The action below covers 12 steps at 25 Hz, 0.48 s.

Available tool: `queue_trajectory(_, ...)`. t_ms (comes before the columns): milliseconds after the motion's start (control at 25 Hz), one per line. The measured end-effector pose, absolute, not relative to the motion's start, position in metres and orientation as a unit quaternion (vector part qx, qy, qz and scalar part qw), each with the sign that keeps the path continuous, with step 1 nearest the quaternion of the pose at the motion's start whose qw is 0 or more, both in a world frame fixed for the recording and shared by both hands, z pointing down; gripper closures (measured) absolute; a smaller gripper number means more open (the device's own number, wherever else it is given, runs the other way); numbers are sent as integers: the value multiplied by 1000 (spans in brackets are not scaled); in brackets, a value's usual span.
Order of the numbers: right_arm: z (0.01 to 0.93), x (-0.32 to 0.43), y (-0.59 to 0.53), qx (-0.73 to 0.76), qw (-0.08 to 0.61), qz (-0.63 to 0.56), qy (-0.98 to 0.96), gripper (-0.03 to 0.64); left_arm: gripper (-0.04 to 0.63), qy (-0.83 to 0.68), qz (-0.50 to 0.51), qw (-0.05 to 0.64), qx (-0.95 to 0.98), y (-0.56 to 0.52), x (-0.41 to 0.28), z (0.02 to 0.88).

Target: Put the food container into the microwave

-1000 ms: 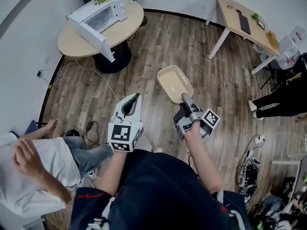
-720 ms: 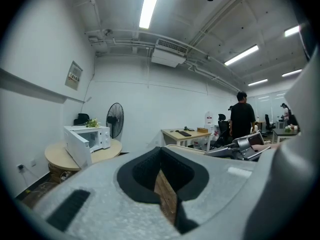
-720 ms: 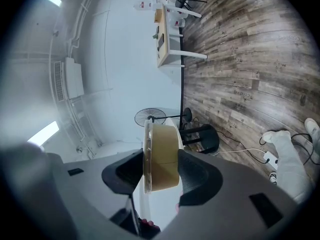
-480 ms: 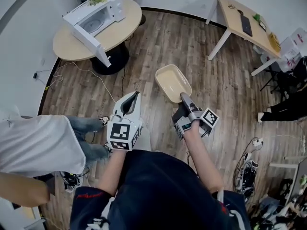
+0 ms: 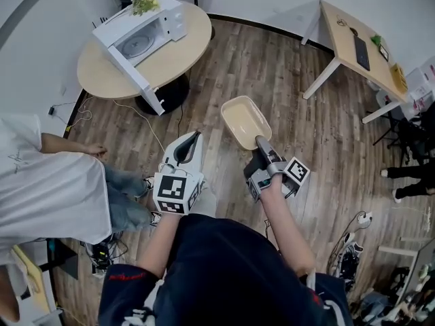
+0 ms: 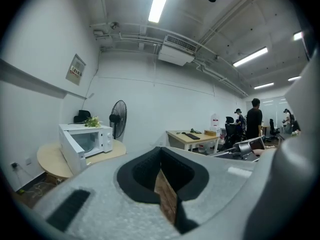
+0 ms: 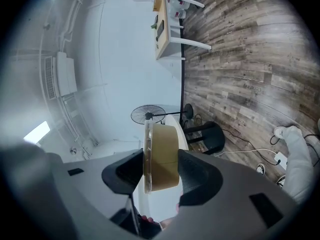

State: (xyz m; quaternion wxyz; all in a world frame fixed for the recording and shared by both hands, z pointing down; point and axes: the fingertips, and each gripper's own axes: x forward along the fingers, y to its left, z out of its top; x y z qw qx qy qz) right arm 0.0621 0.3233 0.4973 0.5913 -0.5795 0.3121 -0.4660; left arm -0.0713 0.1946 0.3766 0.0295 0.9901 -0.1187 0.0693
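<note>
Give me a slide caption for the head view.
Right hand-held gripper holds the container; open microwave waits on the round table ahead.

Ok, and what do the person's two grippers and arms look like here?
The left gripper is a white wedge-shaped shell with black-lined tongs; the right gripper is darker grey. Each carries a cube with black-and-white square markers. The person wears a dark short-sleeved top with red and white print at the sleeves.

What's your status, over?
Right gripper shut on food container. Left gripper shut, empty. Microwave open on round table ahead. Person in white left of path.
</note>
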Motion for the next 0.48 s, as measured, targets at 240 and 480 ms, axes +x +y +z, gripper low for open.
queue_trajectory(240,493,95,254,-574,583,-476,324,414,578,-127,71,38,989,126,-43,371)
queue_trajectory(480,488,121,185,-571,576,-482,330,414,578,-136,70,40,987,61,-19,367)
